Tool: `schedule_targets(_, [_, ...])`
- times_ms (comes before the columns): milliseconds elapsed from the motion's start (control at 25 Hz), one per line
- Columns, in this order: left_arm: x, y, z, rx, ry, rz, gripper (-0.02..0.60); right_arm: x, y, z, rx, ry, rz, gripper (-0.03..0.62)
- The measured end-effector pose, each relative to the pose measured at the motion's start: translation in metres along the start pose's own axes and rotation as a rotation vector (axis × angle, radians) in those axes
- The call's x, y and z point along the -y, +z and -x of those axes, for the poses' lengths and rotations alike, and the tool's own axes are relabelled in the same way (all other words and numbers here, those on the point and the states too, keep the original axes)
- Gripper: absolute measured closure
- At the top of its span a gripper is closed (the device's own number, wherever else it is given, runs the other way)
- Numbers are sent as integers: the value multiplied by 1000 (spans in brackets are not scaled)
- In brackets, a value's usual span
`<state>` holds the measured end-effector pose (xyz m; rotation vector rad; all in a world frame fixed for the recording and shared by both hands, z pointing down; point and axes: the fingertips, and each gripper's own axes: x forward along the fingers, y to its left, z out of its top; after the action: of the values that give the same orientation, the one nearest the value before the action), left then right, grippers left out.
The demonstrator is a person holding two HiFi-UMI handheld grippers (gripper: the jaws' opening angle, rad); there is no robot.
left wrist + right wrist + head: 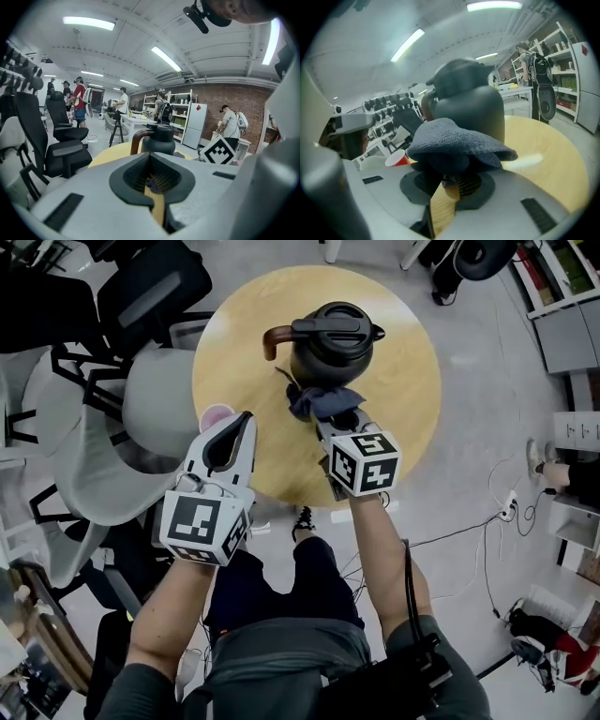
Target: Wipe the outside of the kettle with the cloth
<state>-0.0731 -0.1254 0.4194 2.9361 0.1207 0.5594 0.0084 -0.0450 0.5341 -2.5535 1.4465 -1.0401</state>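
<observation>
Round wooden table (412,390) carries a black kettle (330,345), upright near its centre. I have the right gripper (337,421) clamped on a dark blue cloth (323,402) just beside the kettle's near side. My left gripper (246,418) hovers at the table edge, jaws together, empty.

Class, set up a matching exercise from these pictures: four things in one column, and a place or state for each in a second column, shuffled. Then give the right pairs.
Column A
1. kettle
2. cloth
3. red cup
4. left gripper

Column B
a. clamped in the jaws of the right gripper
b. stands upright on the round table, lid on
c. jaws together, holding nothing
d. at the table's left edge, next to the left gripper's tip

Pairs: 1-b, 2-a, 3-d, 4-c
</observation>
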Motion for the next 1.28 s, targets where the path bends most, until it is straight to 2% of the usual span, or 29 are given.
schedule_targets(120, [4,15,9,-1,23,-6,572,-7,25,32,45,10,10,508])
schedule_targets(320, [26,48,10,27,36,-43,572,-7,73,72,117,24,95,508])
schedule_targets(520, [36,61,14,35,68,-52,572,-4,102,80,143,44,158,509])
schedule_targets(680, [42,62,15,29,81,-57,572,3,89,66,84,59,173,508])
schedule_targets(920, [45,50,3,11,64,-59,572,8,57,55,49,67,168,508])
schedule_targets(1280, [37,20,-11,-14,12,-49,572,37,-1,11,-64,-6,149,505])
